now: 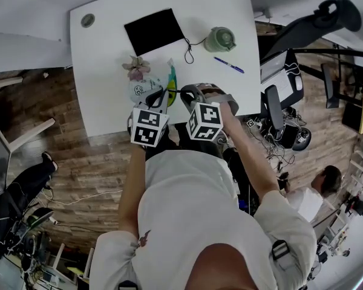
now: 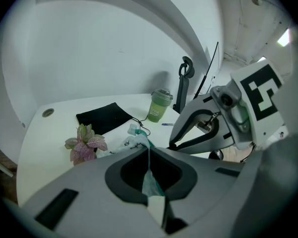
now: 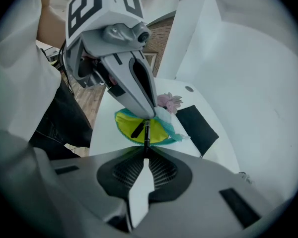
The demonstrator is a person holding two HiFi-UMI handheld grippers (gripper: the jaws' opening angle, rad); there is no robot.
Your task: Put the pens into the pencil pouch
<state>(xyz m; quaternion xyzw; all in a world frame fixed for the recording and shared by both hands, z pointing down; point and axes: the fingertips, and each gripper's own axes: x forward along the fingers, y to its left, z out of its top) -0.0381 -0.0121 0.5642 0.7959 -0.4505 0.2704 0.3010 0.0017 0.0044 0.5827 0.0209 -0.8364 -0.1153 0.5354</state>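
The pencil pouch (image 1: 146, 89) lies near the front edge of the white table (image 1: 103, 53). It is white with a teal zip and a yellow lining (image 3: 156, 130). My left gripper (image 2: 149, 155) is shut on the pouch's edge and holds the mouth up (image 1: 159, 96). My right gripper (image 3: 145, 155) is shut on a black pen (image 3: 146, 138), whose tip points down into the open mouth. A second dark pen (image 3: 136, 129) lies inside on the lining. A blue pen (image 1: 228, 64) rests on the table to the right, apart from both grippers.
A green lidded cup (image 1: 219, 39) and a flat black cloth bag (image 1: 154, 31) with a cord sit at the back of the table. A small pink plant (image 1: 136, 67) stands just behind the pouch. An office chair (image 1: 278, 101) stands off the right edge.
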